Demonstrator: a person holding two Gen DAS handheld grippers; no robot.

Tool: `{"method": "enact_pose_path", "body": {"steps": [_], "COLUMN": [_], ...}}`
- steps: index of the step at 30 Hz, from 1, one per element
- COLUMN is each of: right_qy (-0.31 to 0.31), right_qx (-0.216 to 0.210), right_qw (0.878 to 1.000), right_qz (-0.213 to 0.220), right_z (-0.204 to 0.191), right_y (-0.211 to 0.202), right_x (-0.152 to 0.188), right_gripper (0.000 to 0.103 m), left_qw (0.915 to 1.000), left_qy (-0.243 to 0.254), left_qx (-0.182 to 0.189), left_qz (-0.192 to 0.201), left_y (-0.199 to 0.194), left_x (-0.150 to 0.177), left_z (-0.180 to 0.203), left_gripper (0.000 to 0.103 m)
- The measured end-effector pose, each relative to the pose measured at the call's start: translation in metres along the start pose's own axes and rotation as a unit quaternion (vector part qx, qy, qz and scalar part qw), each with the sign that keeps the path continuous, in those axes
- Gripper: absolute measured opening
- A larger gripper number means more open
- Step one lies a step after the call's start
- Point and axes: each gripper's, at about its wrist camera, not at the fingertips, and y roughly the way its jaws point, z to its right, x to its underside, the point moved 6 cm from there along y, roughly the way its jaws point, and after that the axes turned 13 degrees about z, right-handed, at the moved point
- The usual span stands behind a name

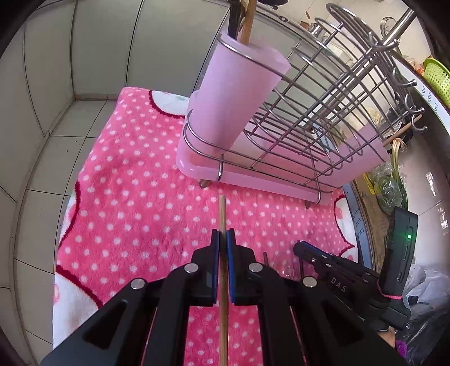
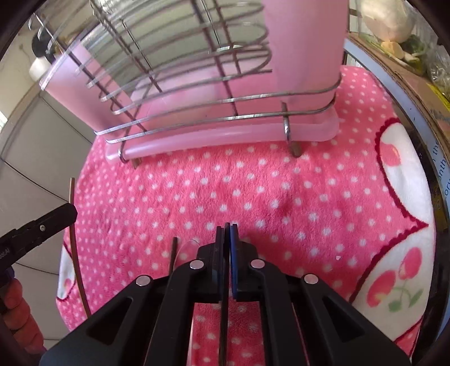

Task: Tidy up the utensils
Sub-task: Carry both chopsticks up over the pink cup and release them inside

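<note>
A wooden chopstick (image 1: 222, 225) is clamped between the blue pads of the left gripper (image 1: 223, 235), held partway along its length; a short stretch sticks out past the fingertips and the rest runs back between the fingers toward the camera. Its long axis is lined up with the gripper's own axis, tip aimed down and forward at the pink polka-dot towel (image 1: 135, 180), just short of the pink drip tray (image 1: 253, 177) of the wire dish rack (image 1: 323, 107). In the right wrist view a thin dark flat utensil (image 2: 223, 323) is seen edge-on, pinched between the closed pads of the right gripper (image 2: 226, 229); it too runs along the gripper axis, back toward the camera; its type cannot be told. A clear plastic spoon (image 2: 187, 247) and a dark chopstick (image 2: 173, 253) are seen on the towel just left of the right fingers. Both grippers are pitched steeply down over the towel, side by side, the right gripper (image 1: 323, 259) visible at the lower right of the left view. A pink utensil cup (image 1: 239, 93) is held in the rack's end ring, with a wooden stick (image 1: 249, 19) and a black handle (image 1: 233, 17) standing in it. Fingers of a hand (image 2: 17, 304) are visible at the left edge, behind the left gripper (image 2: 42, 222).
</note>
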Motion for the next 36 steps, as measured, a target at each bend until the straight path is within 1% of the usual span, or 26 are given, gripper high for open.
{"method": "enact_pose_path", "body": {"steps": [2,3,4,7,13,16,23,31,36], "right_qy": [0.002,0.003,0.001,-0.001,-0.010,-0.013,-0.018,-0.034,-0.039], "right_qx": [-0.005,-0.017,-0.019,-0.031,-0.029,-0.030,-0.029,-0.020,-0.020], "right_qw": [1.000,0.999,0.999,0.997,0.991,0.988,0.984,0.977,0.977], "right_qz": [0.018,0.033,0.043,0.077,0.131,0.152,0.175,0.211,0.211], "right_z": [-0.002,-0.004,0.003,-0.002,0.002,0.000,-0.001,0.001,0.001], "right_y": [-0.011,-0.018,-0.030,-0.053,-0.095,-0.106,-0.119,-0.138,-0.136], "right_x": [-0.003,-0.006,-0.004,-0.013,-0.028,-0.030,-0.030,-0.036,-0.033], "right_gripper": [0.004,0.004,0.004,0.004,0.004,0.004,0.004,0.004,0.004], "left_qw": [0.9999,0.9998,0.9997,0.9988,0.9949,0.9924,0.9859,0.9809,0.9798], "left_qy": [-0.002,-0.005,-0.007,-0.013,-0.001,0.008,0.026,0.038,0.051], "left_qx": [0.002,0.006,0.009,0.017,0.023,0.026,0.030,0.035,0.043], "left_qz": [0.012,0.018,0.024,0.045,0.098,0.120,0.162,0.187,0.188], "left_y": [-0.006,-0.011,-0.014,-0.027,-0.055,-0.067,-0.088,-0.101,-0.101], "left_x": [-0.003,-0.004,-0.006,-0.010,-0.025,-0.030,-0.037,-0.038,-0.031], "left_z": [0.000,0.001,0.001,0.002,0.009,0.015,0.028,0.039,0.050], "left_gripper": [0.005,0.005,0.005,0.005,0.005,0.005,0.005,0.005,0.005]}}
